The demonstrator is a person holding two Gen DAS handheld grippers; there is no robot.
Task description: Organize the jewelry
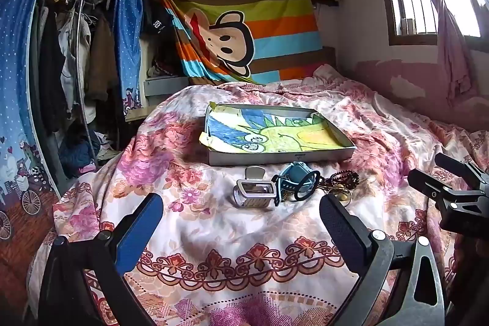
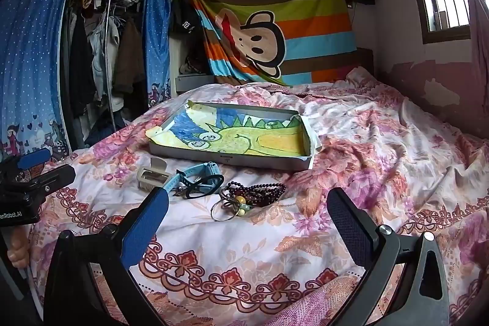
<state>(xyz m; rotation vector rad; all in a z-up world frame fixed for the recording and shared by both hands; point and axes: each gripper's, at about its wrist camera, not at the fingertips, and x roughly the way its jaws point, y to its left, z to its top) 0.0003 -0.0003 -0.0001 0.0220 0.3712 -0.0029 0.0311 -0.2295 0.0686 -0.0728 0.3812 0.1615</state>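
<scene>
A: We see the left gripper (image 1: 241, 222) low in the left wrist view, its jaws spread wide with nothing between them, only the floral bedspread (image 1: 214, 249) beneath.

B: We find the right gripper (image 2: 247, 222) the same at the bottom of its own view: fully parted, gripping nothing.

A: The jewelry sits mid-frame, just below the shallow tray (image 1: 275, 156) lined with a crayon drawing. We make out a beige hair claw (image 1: 253, 191), a blue watch (image 1: 295, 176) touching it, and a black ring-shaped band (image 1: 305, 185) leaning against the watch.

B: To the right of those we have dark red beads (image 2: 259, 191) heaped beside a thin metal hoop (image 2: 221, 211) with a yellow bead (image 2: 240, 200) on it. The tray itself holds no pieces.
</scene>
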